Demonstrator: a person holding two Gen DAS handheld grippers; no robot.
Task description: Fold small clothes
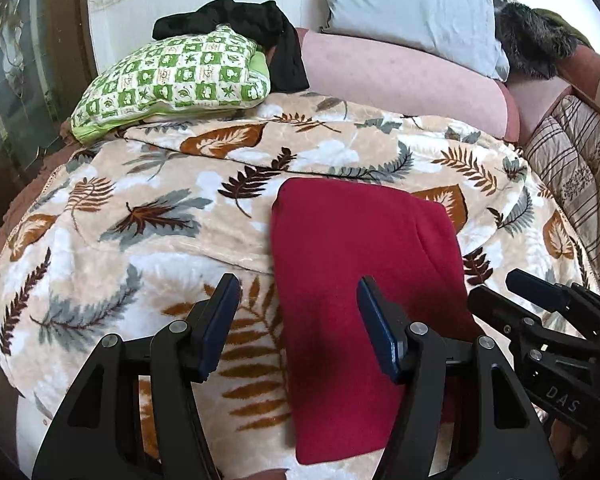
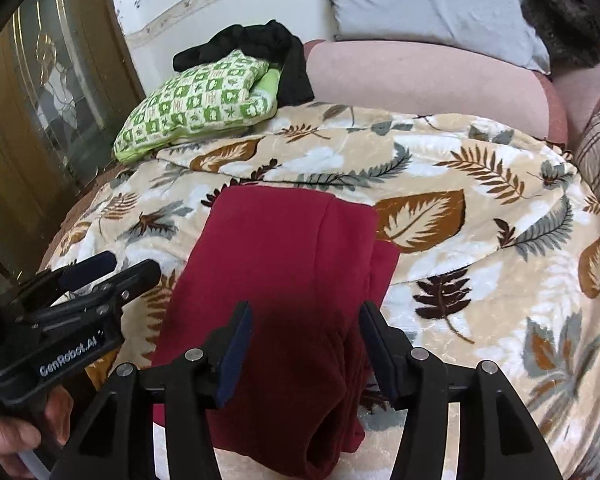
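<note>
While the folded red garment point(image 1: 360, 264) lies mid-frame on the leaf blanket point(image 1: 140, 216), left gripper point(image 1: 296, 300) and right gripper point(image 2: 304, 328) hover spread, empty.

A home living room: pink sofa point(image 1: 400, 76) with grey cushion point(image 1: 412, 8), leaf-patterned blanket point(image 1: 140, 208), green checked pillow point(image 1: 172, 80).

Black left gripper point(image 1: 296, 300) and right gripper point(image 2: 306, 330), navy pads, silver screws, white "GenRobot.AI" lettering, bare skin
</note>
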